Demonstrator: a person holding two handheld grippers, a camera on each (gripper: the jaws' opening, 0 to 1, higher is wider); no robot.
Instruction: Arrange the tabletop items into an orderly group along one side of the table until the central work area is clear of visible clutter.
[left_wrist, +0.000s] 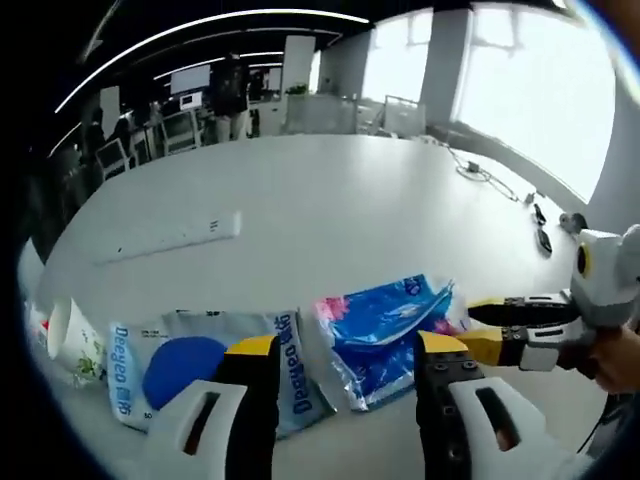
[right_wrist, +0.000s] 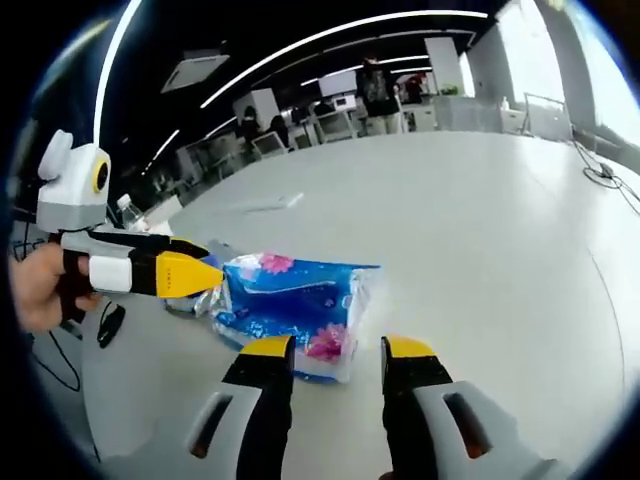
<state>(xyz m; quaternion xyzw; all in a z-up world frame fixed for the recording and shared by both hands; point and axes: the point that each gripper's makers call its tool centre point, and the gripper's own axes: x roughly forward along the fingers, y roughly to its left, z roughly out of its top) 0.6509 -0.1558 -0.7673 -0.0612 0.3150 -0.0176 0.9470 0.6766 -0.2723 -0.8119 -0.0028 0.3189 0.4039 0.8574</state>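
A blue tissue pack (left_wrist: 385, 325) with pink flowers lies on the white table (left_wrist: 330, 200), just beyond my left gripper (left_wrist: 347, 350), which is open and holds nothing. Left of it lies a pale Deeyeo pack (left_wrist: 200, 355) with a blue disc print. Further left, at the table edge, a paper cup (left_wrist: 75, 345) lies on its side. My right gripper (left_wrist: 478, 312) reaches in from the right to the tissue pack's end. In the right gripper view, my right gripper (right_wrist: 335, 352) is open, with the tissue pack's (right_wrist: 290, 300) near corner at its jaw tips. My left gripper (right_wrist: 205, 272) points at the pack's left end.
A white power strip (left_wrist: 175, 237) lies further back on the table. Cables (left_wrist: 480, 175) and small dark items (left_wrist: 541, 238) sit at the far right edge. Chairs and people stand beyond the table. A hand (right_wrist: 40, 285) holds the left gripper.
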